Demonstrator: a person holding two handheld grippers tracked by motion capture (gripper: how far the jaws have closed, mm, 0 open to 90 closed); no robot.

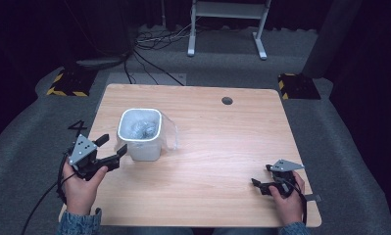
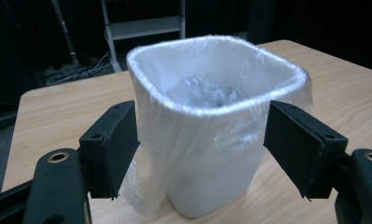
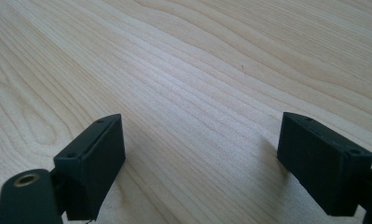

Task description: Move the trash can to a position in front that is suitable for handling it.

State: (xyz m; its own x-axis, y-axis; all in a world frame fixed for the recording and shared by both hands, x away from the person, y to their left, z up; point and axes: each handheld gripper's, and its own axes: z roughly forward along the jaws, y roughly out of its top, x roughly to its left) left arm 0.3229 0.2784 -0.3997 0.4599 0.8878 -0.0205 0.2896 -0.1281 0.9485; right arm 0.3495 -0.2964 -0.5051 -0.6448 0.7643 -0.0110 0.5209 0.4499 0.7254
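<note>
The small white plastic bin (image 1: 139, 134) lined with a clear thin plastic bag (image 1: 169, 131) stands upright on the left half of the light wooden table (image 1: 217, 147), toward the middle of its depth, and it is the thing we are working at. We see the bag's edge folded over the bin's rounded square rim, with loose film hanging down the outside and bulging out on the side away from our left hand. Inside the bin (image 2: 207, 126), crumpled film (image 2: 200, 91) lies at the bottom.

Our left gripper (image 1: 105, 149), black with a grey three-cornered plate on top, is held in our left hand (image 1: 80, 188) just beside the bin's near left corner. Its jaws stand wide apart and clench nothing. In the left gripper view we look between the two black pads (image 2: 116, 144) straight at the bin; one pad sits close by the draped film at the bin's side, the other stands clear at the opposite side. Whether the near pad brushes the film we cannot tell.

Our right gripper (image 1: 261, 186) rests low over the table's near right corner, in our right hand (image 1: 288, 196), well apart from the bin. Its jaws are also spread, released, with bare wood grain (image 3: 197, 93) between them.

A round hole (image 1: 227, 100) sits near the table's far edge.
</note>
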